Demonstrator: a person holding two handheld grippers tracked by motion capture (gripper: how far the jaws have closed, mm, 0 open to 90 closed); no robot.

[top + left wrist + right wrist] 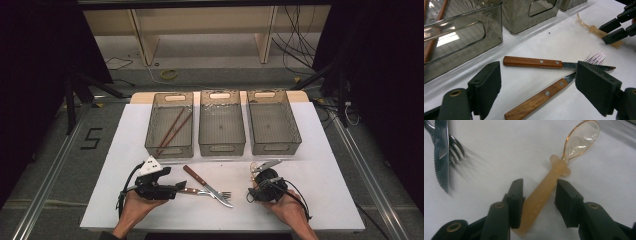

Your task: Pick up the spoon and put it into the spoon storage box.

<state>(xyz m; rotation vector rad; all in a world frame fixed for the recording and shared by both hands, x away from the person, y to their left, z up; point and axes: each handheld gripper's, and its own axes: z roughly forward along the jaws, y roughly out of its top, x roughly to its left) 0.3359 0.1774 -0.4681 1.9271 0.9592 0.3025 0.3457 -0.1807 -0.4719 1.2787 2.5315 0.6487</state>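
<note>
The amber plastic spoon [554, 182] lies flat on the white surface [325, 200], its handle between the jaws of the right tool [539, 200]; the left pad touches it, the right pad stands just clear, so it is not yet clamped. Nearby lie a wooden-handled knife [534, 62] and fork [541, 97], crossed, with the left tool [536, 87] released wide around them.

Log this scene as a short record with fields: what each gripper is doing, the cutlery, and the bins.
right gripper: fingers either side of spoon handle, gap on one side, not clamped
left gripper: open, over knife and fork
knife and fork: crossed on table
bins: three in a row; left bin holds chopsticks
</note>
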